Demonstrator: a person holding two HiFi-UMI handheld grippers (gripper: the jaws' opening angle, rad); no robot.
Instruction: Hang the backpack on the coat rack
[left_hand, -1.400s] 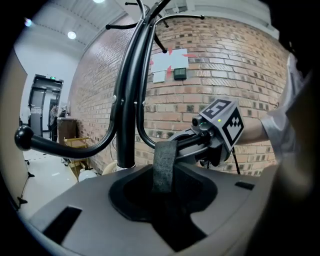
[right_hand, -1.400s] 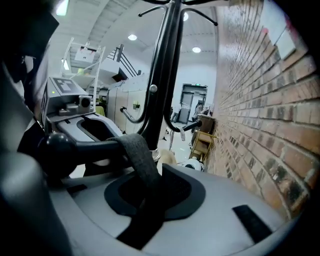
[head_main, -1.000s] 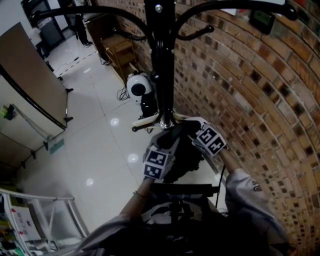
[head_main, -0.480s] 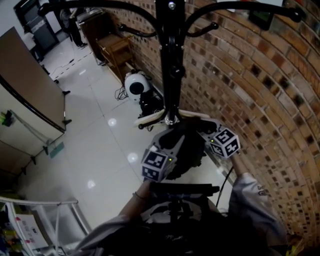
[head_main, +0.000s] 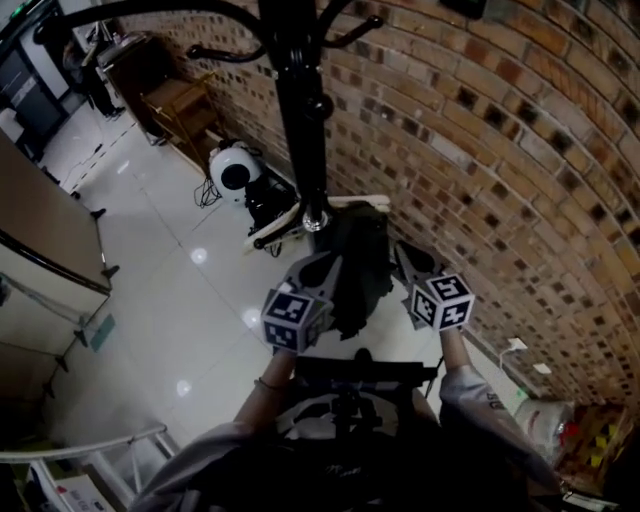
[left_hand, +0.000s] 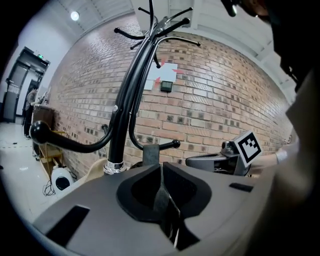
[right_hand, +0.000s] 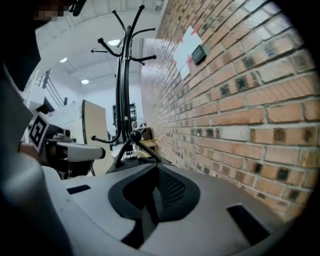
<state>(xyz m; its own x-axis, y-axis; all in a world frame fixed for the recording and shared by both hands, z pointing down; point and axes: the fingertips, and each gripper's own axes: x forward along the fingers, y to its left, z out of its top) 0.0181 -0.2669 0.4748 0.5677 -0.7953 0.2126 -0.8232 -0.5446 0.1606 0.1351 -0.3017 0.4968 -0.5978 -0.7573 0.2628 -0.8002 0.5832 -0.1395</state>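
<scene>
One black fabric backpack hangs low on the black metal coat rack, just beside its pole and close to the red brick wall. Either side of the bag, the left claw and the right claw are both closed, with nothing between their jaws.

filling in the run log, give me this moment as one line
backpack: hanging on coat rack | left gripper: jaws shut, empty | right gripper: jaws shut, empty
</scene>
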